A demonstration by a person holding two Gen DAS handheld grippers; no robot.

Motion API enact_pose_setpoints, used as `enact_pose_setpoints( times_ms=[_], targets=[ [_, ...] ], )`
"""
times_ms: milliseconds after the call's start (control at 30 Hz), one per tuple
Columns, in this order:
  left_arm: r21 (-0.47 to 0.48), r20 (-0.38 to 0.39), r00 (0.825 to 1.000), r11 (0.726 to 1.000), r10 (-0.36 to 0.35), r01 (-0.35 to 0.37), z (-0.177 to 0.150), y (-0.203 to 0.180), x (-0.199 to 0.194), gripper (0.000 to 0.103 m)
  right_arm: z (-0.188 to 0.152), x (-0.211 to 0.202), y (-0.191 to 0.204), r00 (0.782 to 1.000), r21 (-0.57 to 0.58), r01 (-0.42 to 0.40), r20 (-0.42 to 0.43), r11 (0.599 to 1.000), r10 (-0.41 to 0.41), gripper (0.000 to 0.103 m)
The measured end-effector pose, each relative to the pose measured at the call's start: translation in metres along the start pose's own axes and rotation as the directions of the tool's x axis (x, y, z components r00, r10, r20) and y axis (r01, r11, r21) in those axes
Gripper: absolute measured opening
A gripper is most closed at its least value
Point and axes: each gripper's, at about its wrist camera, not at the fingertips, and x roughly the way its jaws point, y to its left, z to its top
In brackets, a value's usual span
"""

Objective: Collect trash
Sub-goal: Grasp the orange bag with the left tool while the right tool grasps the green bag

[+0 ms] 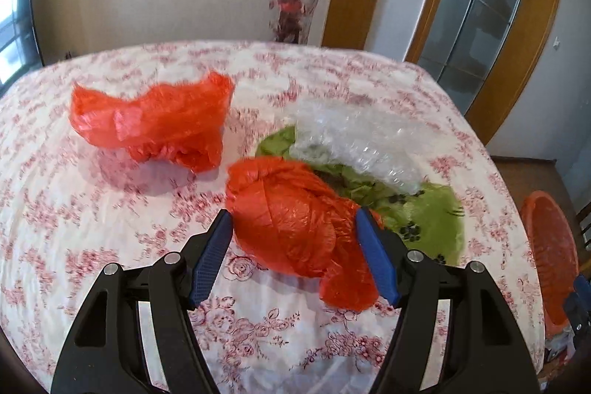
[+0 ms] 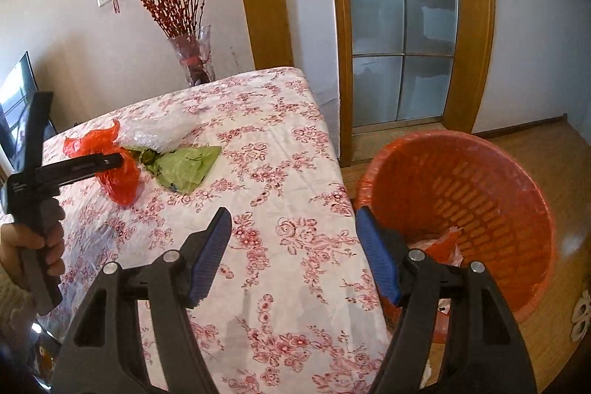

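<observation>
My left gripper (image 1: 293,218) is open, its blue fingers either side of a crumpled red plastic bag (image 1: 291,224) on the flowered tablecloth (image 1: 110,209); whether they touch it is unclear. The bag also shows in the right wrist view (image 2: 118,176) with the left gripper at it. A second red bag (image 1: 155,120) lies further left. Clear bubble wrap (image 1: 354,139) rests on a green wrapper (image 1: 424,209) behind. My right gripper (image 2: 293,220) is open and empty above the table's right edge, next to the orange trash basket (image 2: 480,194).
A glass vase of red branches (image 2: 194,58) stands behind the table's far edge. A glass door with wooden frame (image 2: 402,24) is at the right. The basket stands on the wooden floor, lined with plastic, some red trash inside (image 2: 443,246).
</observation>
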Motion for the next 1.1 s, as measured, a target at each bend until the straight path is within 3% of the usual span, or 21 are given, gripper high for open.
enact_pose_setpoints(
  times_ms=[167,300,400,767,900,1100],
  targets=[
    [-0.002,-0.038,0.999,1.000,-0.017,0.017,-0.005,-0.003,0.014,0.067,0.000,0.005,0.005,1.000,-0.009,-0.006,-0.011,1.000,0.006,0.068],
    [-0.001,-0.037,0.999,0.999,-0.039,0.039,-0.006,-0.004,0.015,0.048,0.000,0.008,0.009,1.000,-0.018,-0.013,-0.016,1.000,0.013,0.068],
    [0.015,-0.021,0.999,0.999,-0.033,0.034,-0.008,-0.006,0.011,0.043,0.000,0.009,0.012,1.000,-0.028,-0.021,-0.018,0.999,0.020,0.068],
    [0.065,0.079,0.996,0.997,0.029,-0.034,-0.024,0.024,-0.037,0.042,0.021,0.033,0.056,0.993,-0.078,-0.117,-0.039,0.990,0.114,0.068],
    [0.058,0.104,0.994,0.997,0.040,-0.047,-0.029,0.042,-0.052,0.042,0.034,0.062,0.091,0.983,-0.105,-0.176,-0.076,0.979,0.169,0.068],
    [0.014,0.123,0.991,0.999,0.043,-0.046,-0.027,0.065,-0.063,0.042,0.046,0.104,0.139,0.976,-0.184,-0.197,-0.128,0.963,0.175,0.068]
  ],
)
